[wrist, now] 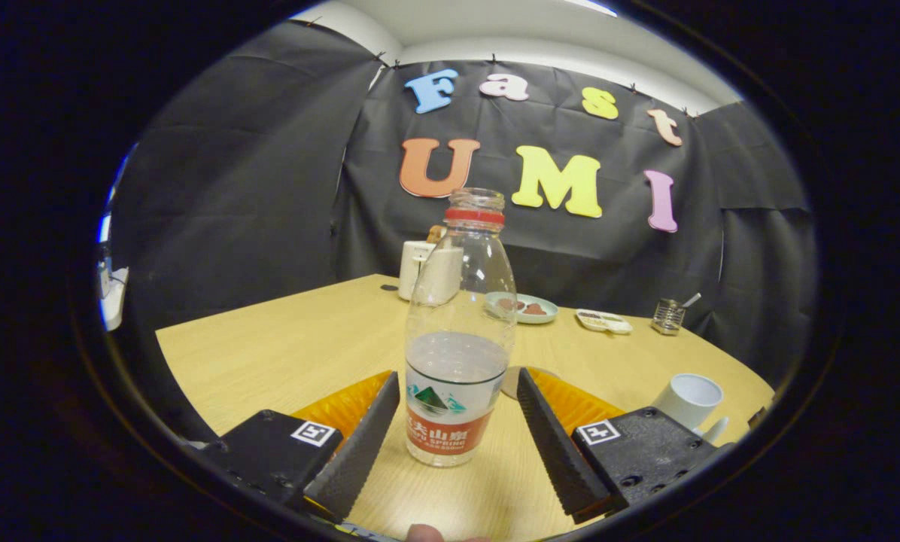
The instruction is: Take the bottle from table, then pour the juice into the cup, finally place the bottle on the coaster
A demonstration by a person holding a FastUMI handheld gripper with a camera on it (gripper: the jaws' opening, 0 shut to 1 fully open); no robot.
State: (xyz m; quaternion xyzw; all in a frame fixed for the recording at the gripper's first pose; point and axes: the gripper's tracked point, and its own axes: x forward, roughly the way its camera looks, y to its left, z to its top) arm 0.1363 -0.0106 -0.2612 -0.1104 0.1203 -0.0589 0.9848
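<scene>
Gripper (pixel 457 421): fingers standing spread wide, touching nothing, framing the target for a side grasp
Bottle (pixel 459 331): standing upright between the fingers, uncapped, part full
Cup (pixel 689 401): waiting just right of the right finger
Coaster (pixel 512 381): lying just beyond the bottle

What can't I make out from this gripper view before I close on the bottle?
- Coaster: mostly hidden behind the bottle and the right finger; only a sliver shows.
- Cup: its base is blocked by the gripper body, and whether anything is inside it cannot be told.
- Finger contact: the fingers flank the bottle with gaps, open.
- Far dishes: too small to identify contents.
- White container behind the bottle: distorted through the plastic.
</scene>
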